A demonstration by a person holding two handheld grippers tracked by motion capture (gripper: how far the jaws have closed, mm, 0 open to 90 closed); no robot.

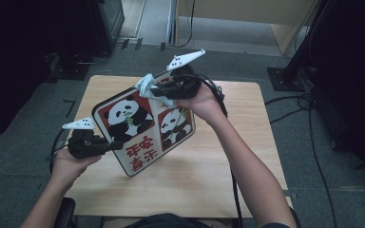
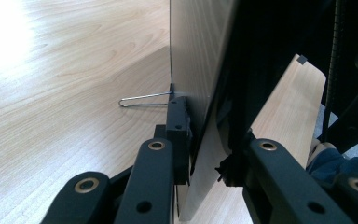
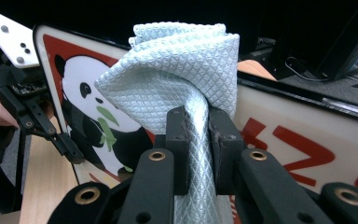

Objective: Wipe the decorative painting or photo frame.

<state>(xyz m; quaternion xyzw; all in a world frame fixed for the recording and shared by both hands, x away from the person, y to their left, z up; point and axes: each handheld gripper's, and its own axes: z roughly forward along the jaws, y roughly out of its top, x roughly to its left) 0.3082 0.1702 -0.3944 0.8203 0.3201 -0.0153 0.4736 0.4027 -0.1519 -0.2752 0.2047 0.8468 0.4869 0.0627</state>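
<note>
A flat board (image 1: 142, 124) printed with pandas and red characters is held tilted above the wooden table (image 1: 228, 156). My left gripper (image 1: 110, 145) is shut on the board's lower left edge. In the left gripper view the board (image 2: 200, 56) stands edge-on between the pads of that gripper (image 2: 205, 154), and a thin wire loop (image 2: 142, 100) juts from it. My right gripper (image 1: 159, 91) is shut on a pale blue-green cloth (image 1: 147, 85) at the board's upper edge. The right gripper view has the folded cloth (image 3: 177, 60) pinched between the pads (image 3: 198, 135), in front of the board (image 3: 307, 135).
Grey carpet surrounds the table. A black stand base (image 1: 285, 78) and loose cables (image 1: 309, 102) lie on the floor to the right. Dark equipment (image 1: 107, 21) stands at the back left. The right gripper's cable trails along the forearm.
</note>
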